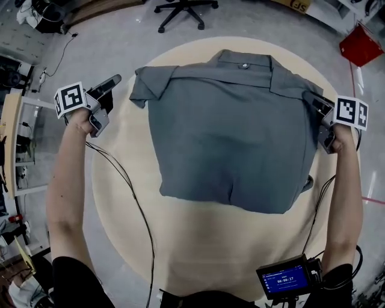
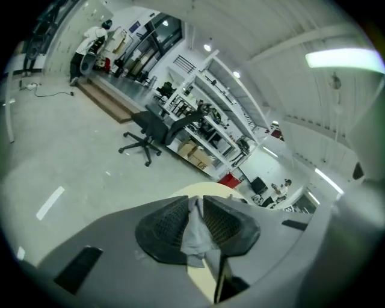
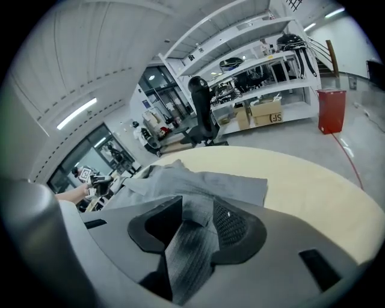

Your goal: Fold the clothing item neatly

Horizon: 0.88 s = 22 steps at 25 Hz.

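Two edges held: left gripper (image 1: pixel 112 83) pinched shirt (image 1: pixel 228 138) cloth at left, right gripper (image 1: pixel 313 102) clenched the right edge. Shirt lay between them, collar (image 1: pixel 243 60) far.

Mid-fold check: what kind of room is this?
Probably a lab or workshop: white metal shelving loaded with cardboard boxes, a black rolling office chair on bare grey floor, around the round beige table holding the grey shirt.

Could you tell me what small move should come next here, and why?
Probably draw the right claw inward, folding that side over the shirt's middle: it is shut on the shirt's edge near the table's rim, and the opposite sleeve lies spread flat.
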Each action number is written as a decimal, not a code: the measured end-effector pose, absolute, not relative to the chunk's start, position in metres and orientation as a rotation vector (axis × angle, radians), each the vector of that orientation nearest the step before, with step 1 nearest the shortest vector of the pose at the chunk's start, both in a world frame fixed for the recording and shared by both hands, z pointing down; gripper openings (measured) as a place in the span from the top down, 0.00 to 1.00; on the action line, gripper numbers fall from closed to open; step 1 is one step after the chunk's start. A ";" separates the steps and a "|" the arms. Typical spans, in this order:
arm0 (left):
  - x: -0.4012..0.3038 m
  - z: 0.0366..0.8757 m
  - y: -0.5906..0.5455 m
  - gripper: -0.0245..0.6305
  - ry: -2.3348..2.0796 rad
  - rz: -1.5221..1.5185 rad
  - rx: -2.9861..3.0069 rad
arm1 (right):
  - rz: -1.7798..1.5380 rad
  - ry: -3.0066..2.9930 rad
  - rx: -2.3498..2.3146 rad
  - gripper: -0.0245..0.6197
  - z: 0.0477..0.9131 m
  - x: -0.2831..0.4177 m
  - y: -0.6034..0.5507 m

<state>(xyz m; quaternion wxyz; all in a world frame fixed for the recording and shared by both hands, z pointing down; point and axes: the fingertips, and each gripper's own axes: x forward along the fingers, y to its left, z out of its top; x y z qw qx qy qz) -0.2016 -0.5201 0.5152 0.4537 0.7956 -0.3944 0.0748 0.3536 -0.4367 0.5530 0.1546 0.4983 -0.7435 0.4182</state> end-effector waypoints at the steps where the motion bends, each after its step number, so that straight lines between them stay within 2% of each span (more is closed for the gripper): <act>1: -0.190 0.509 -0.517 0.85 -0.935 0.169 1.986 | 1.179 -2.134 1.439 0.71 0.548 0.352 -0.437; 6: -0.131 0.454 -0.483 0.86 -0.764 -0.065 2.230 | 1.034 -2.296 1.480 0.71 0.500 0.327 -0.424; 8: -0.111 0.425 -0.455 0.92 -0.716 -0.163 2.384 | 0.943 -2.404 1.441 0.71 0.475 0.316 -0.406; 13: -0.075 0.390 -0.389 0.96 -0.788 -0.136 2.562 | 0.703 -2.579 1.441 0.73 0.405 0.297 -0.355; 14: -0.074 0.382 -0.380 0.96 -0.830 -0.157 2.562 | 0.633 -2.594 1.466 0.76 0.392 0.296 -0.347; 16: -0.069 0.364 -0.358 0.96 -0.912 -0.191 2.573 | 0.520 -2.598 1.520 0.92 0.368 0.295 -0.329; 22: -0.044 0.283 -0.264 0.96 -1.106 -0.104 2.691 | 0.389 -2.615 1.524 0.95 0.302 0.274 -0.256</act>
